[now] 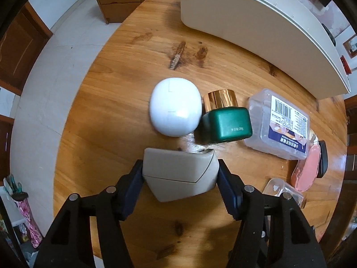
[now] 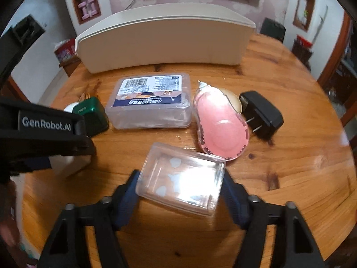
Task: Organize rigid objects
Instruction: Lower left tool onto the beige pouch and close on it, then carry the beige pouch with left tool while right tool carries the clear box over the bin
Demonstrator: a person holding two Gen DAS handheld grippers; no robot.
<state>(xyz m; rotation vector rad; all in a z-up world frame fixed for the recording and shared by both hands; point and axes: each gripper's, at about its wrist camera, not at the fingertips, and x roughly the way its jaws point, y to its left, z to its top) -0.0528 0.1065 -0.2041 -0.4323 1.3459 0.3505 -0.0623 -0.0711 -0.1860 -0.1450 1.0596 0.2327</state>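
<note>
Left tongs (image 1: 180,179) are clamped on the grey angular case (image 1: 178,174), pads pressed to both its sides, low over the near part of the wooden surface (image 1: 107,120). Just beyond it sit a white rounded case (image 1: 175,107) and a green jar (image 1: 226,122) with a gold cap, touching. Right tongs (image 2: 180,188) straddle the small clear box (image 2: 181,178), pads at its edges. Farther off lie the labelled clear box (image 2: 149,101), pink tape dispenser (image 2: 221,127), black charger (image 2: 261,114) and white bin (image 2: 165,40).

My wooden worktop (image 1: 125,89) stands on a pale tiled floor (image 1: 67,51); a drawer cabinet (image 1: 118,0) and wall niches (image 2: 86,2) stand beyond.
</note>
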